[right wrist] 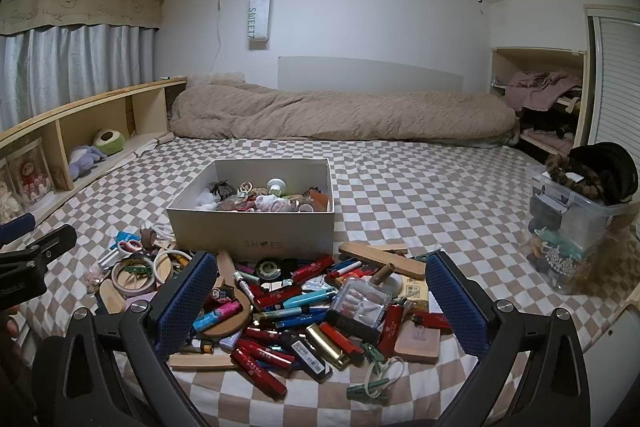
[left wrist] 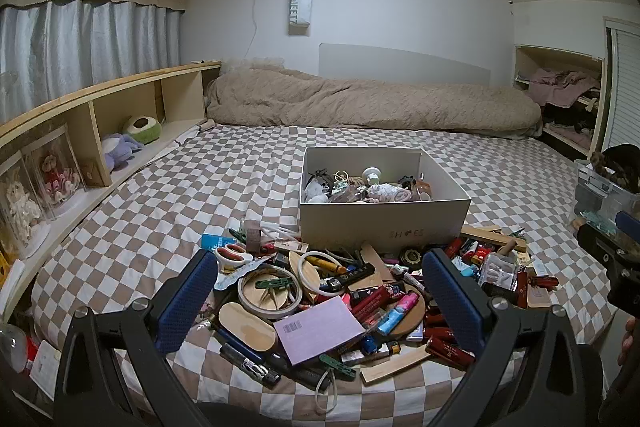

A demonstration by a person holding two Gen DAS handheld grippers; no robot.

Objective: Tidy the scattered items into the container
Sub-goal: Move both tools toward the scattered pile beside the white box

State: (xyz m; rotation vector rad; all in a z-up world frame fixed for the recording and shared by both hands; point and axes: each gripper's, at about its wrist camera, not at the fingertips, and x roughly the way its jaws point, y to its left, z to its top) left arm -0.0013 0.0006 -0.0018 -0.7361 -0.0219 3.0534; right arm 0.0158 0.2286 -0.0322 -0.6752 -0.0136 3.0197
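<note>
Scattered items [left wrist: 320, 299] heaped on the checkered bed [left wrist: 160, 211], directly under and ahead of both claws. White container [left wrist: 384, 203] just behind the heap, its front wall touching the nearest clutter; seen beyond and slightly right of the left claw [left wrist: 320, 291], beyond and left of the right claw [right wrist: 320, 291].

Left claw spread wide, nothing between its blue pads, tilted down over the left part of the heap. Right claw likewise spread wide and empty, tilted down over the right part. Right claw's black body visible at the right edge of the left wrist view, with part of a hand [left wrist: 626, 343] beside it.

Heap mixed: red lighters [right wrist: 260, 367], blue and pink lighters, wooden pieces, a lilac card [left wrist: 318, 329], tape rolls, white-handled scissors [left wrist: 232, 254], green clips. Container open-topped, partly filled with hair ties and small trinkets. Clear plastic bin [right wrist: 576, 227] well off to the right on the bed.
</note>
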